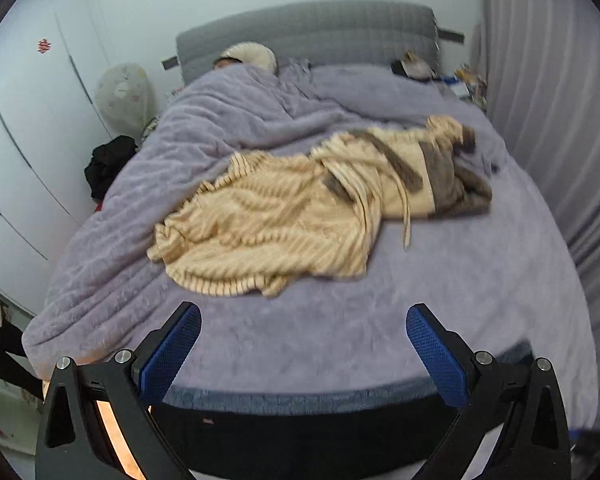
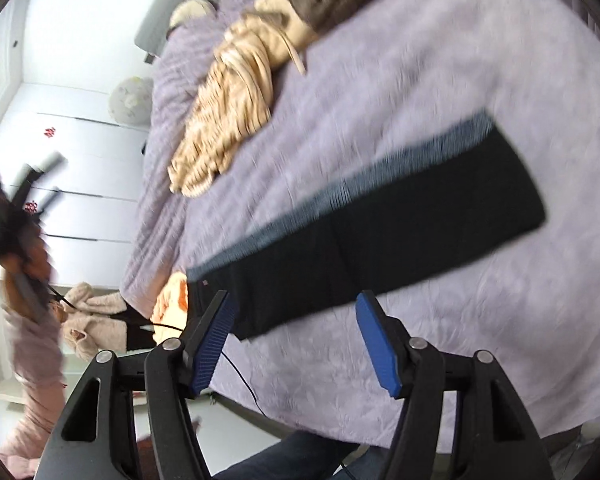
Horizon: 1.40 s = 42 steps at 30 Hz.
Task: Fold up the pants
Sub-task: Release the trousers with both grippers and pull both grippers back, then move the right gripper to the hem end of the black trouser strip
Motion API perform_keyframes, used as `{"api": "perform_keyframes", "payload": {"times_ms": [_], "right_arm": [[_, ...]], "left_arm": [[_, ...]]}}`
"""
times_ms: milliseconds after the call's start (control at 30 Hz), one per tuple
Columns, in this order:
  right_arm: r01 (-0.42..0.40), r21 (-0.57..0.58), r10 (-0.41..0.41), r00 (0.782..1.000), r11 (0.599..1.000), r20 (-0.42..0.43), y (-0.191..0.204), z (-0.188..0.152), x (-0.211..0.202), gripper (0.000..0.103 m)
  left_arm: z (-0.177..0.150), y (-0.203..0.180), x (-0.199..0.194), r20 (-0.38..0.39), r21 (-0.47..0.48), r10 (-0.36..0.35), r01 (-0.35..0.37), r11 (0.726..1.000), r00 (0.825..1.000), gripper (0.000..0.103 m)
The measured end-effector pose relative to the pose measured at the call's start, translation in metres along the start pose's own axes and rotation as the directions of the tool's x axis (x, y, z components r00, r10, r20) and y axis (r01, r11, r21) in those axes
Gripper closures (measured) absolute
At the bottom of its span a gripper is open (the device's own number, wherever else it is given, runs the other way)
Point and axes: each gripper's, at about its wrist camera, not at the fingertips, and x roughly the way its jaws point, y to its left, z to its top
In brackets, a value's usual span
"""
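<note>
The black pants (image 2: 380, 232) lie flat on the lavender bed cover (image 2: 480, 120) as a long folded strip, with a grey-blue band along their far edge. My right gripper (image 2: 296, 320) hovers over the strip's near end. It is open, its blue pads (image 2: 374, 344) are off the cloth, and nothing is gripped. In the left wrist view the pants (image 1: 300, 432) lie at the bed's near edge, below my left gripper (image 1: 304, 344). That gripper is wide open and empty, above the bed cover (image 1: 340, 320).
A crumpled beige striped garment (image 1: 284, 216) with brown patches lies mid-bed. A person (image 1: 224, 63) lies under the cover by the grey headboard (image 1: 308, 32). White wardrobe doors (image 1: 28, 120) stand on the left and a curtain (image 1: 560, 100) on the right. A thin cable (image 2: 244, 380) hangs at the bed's edge.
</note>
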Motion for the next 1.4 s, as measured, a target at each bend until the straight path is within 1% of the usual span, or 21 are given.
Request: {"api": "perform_keyframes", "payload": {"times_ms": [67, 100, 133, 167, 233, 267, 367, 433, 500, 633, 733, 833, 900, 1033, 1167, 1233, 1267, 1333, 1367, 1400], "right_arm": [[-0.016, 0.003, 0.016, 1.0, 1.0, 0.015, 0.002, -0.002, -0.004, 0.033], [-0.022, 0.008, 0.022, 1.0, 1.0, 0.011, 0.002, -0.004, -0.001, 0.033], [-0.027, 0.016, 0.027, 1.0, 0.999, -0.002, 0.0, -0.008, 0.005, 0.033], [-0.031, 0.028, 0.032, 0.999, 0.999, -0.022, -0.003, -0.012, 0.012, 0.033], [-0.032, 0.055, 0.035, 0.998, 0.998, -0.06, -0.009, -0.022, 0.028, 0.033], [-0.035, 0.069, 0.04, 0.996, 0.997, -0.077, -0.012, -0.029, 0.037, 0.033], [-0.039, 0.107, 0.052, 0.991, 0.994, -0.122, -0.022, -0.042, 0.057, 0.033], [-0.038, 0.118, 0.055, 0.988, 0.992, -0.145, -0.026, -0.047, 0.066, 0.033], [-0.03, 0.122, 0.051, 0.984, 0.992, -0.17, -0.029, -0.05, 0.074, 0.033], [-0.024, 0.106, 0.043, 0.983, 0.994, -0.181, -0.029, -0.051, 0.079, 0.033], [-0.025, 0.109, 0.044, 0.983, 0.994, -0.18, -0.031, -0.051, 0.078, 0.033], [-0.018, 0.118, 0.039, 0.983, 0.993, -0.179, -0.036, -0.053, 0.08, 0.033], [-0.019, 0.132, 0.043, 0.983, 0.991, -0.178, -0.04, -0.054, 0.08, 0.033], [-0.012, 0.137, 0.037, 0.983, 0.991, -0.182, -0.043, -0.053, 0.082, 0.033], [0.002, 0.13, 0.024, 0.98, 0.992, -0.197, -0.045, -0.052, 0.086, 0.033], [0.003, 0.137, 0.025, 0.979, 0.991, -0.204, -0.048, -0.052, 0.089, 0.033], [0.003, 0.139, 0.026, 0.978, 0.99, -0.206, -0.049, -0.052, 0.09, 0.033], [0.003, 0.141, 0.028, 0.977, 0.99, -0.212, -0.049, -0.053, 0.093, 0.033], [0.002, 0.143, 0.029, 0.976, 0.99, -0.214, -0.049, -0.053, 0.094, 0.033], [0.003, 0.143, 0.028, 0.976, 0.99, -0.218, -0.049, -0.053, 0.096, 0.033]], "left_arm": [[-0.049, -0.022, 0.019, -0.071, 0.066, -0.011, 0.015, 0.998, 0.997, 0.0], [-0.073, -0.031, 0.026, -0.11, 0.086, -0.018, 0.028, 0.996, 0.994, 0.0], [-0.101, -0.04, 0.034, -0.163, 0.095, -0.035, 0.051, 0.994, 0.986, 0.0], [-0.122, -0.046, 0.04, -0.213, 0.096, -0.058, 0.08, 0.992, 0.975, 0.0], [-0.168, -0.059, 0.05, -0.316, 0.101, -0.084, 0.122, 0.987, 0.945, 0.0], [-0.186, -0.064, 0.052, -0.342, 0.102, -0.077, 0.118, 0.988, 0.936, 0.0], [-0.218, -0.066, 0.05, -0.402, 0.078, -0.073, 0.114, 0.99, 0.913, 0.0], [-0.227, -0.059, 0.048, -0.428, 0.04, -0.085, 0.113, 0.993, 0.9, 0.0], [-0.234, -0.053, 0.046, -0.444, 0.016, -0.078, 0.094, 0.995, 0.893, 0.0], [-0.23, -0.038, 0.041, -0.436, -0.006, -0.058, 0.062, 0.998, 0.898, 0.0], [-0.23, -0.032, 0.041, -0.425, -0.022, -0.061, 0.058, 0.998, 0.903, 0.0], [-0.238, -0.029, 0.042, -0.43, -0.022, -0.057, 0.052, 0.998, 0.901, 0.0], [-0.248, -0.024, 0.046, -0.449, -0.022, -0.05, 0.045, 0.999, 0.892, 0.0], [-0.277, -0.005, 0.05, -0.504, -0.039, -0.023, 0.005, 0.999, 0.864, 0.0], [-0.295, 0.008, 0.051, -0.533, -0.065, -0.003, -0.037, 0.997, 0.846, 0.0], [-0.302, 0.011, 0.052, -0.541, -0.069, -0.001, -0.044, 0.997, 0.841, 0.0], [-0.305, 0.011, 0.051, -0.539, -0.063, 0.011, -0.053, 0.997, 0.842, 0.0], [-0.313, 0.012, 0.053, -0.531, -0.036, 0.047, -0.078, 0.996, 0.846, 0.0], [-0.319, 0.013, 0.054, -0.532, -0.015, 0.077, -0.101, 0.995, 0.843, 0.0], [-0.326, 0.015, 0.057, -0.539, 0.003, 0.104, -0.122, 0.993, 0.836, 0.0]]}}
